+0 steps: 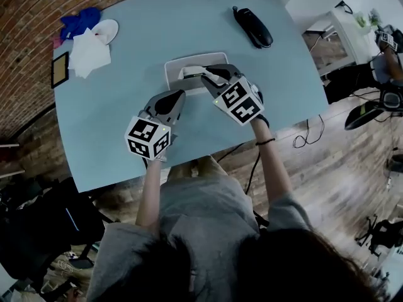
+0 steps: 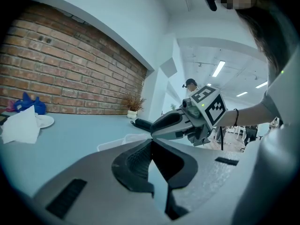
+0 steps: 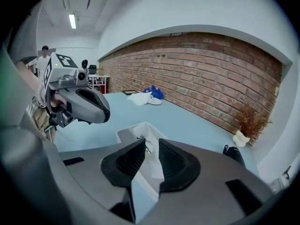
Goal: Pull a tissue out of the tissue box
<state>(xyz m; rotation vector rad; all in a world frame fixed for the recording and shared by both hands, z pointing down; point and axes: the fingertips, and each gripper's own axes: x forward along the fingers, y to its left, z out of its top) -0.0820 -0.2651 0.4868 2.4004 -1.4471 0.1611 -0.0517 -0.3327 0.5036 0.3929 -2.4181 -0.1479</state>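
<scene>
A white tissue box [image 1: 173, 68] stands mid-table on the pale blue table [image 1: 126, 112], and a white tissue [image 1: 191, 72] pokes out of its top slot. My right gripper [image 1: 211, 75] hovers over the box top. It is open by a narrow gap, and the tissue [image 3: 146, 128] and box [image 3: 127, 135] show between its fingers [image 3: 165, 156]. My left gripper [image 1: 179, 95] sits at the box's near-left side, shut on nothing; its own view shows its pads meeting at the tips [image 2: 151, 143], the box [image 2: 114, 143] beyond, and the right gripper [image 2: 137, 123] above.
A black handset [image 1: 253, 27] lies at the far right. Crumpled white tissues [image 1: 88, 53], a white dish [image 1: 107, 29], a blue cloth [image 1: 79, 20] and a small framed card [image 1: 60, 70] sit at the far left. The table's front edge runs just behind my grippers.
</scene>
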